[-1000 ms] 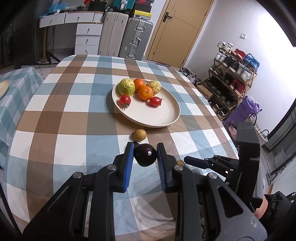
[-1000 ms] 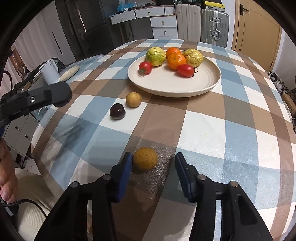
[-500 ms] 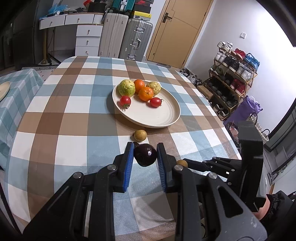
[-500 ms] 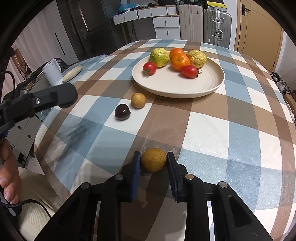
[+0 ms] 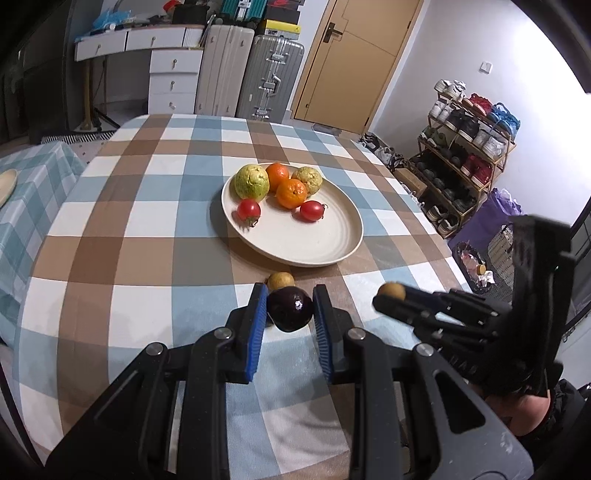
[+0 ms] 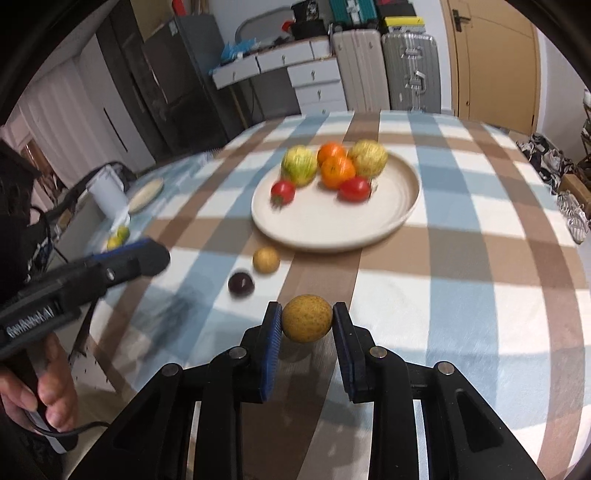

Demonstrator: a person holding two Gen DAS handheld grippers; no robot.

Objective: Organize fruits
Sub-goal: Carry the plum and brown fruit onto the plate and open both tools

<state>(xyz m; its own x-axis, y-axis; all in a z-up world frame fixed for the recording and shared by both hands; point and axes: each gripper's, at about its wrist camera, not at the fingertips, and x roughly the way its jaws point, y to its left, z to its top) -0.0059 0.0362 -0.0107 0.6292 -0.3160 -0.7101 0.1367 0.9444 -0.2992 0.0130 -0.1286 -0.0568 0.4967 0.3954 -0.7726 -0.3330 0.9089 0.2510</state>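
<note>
A checked cloth covers the worktop (image 5: pixel 122 236); drawers (image 5: pixel 171 81), suitcases (image 5: pixel 273 77), a door (image 5: pixel 354 62) and a shoe rack (image 5: pixel 469 147) stand behind. The left tongs (image 5: pixel 290 308) bracket the dark fruit (image 5: pixel 290 309); whether they are clamped, I cannot tell. The plate (image 5: pixel 347 236) holds fruit. The right tongs (image 6: pixel 306 323) clamp a tan fruit (image 6: pixel 306 323) above the cloth.

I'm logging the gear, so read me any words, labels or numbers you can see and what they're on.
"GenRobot.AI", probably; white, blurred: side of the left gripper, right wrist view.
Faint lettering on the right gripper, left wrist view: unreadable.
Labels on the boxes above the suitcases: too small.
</note>
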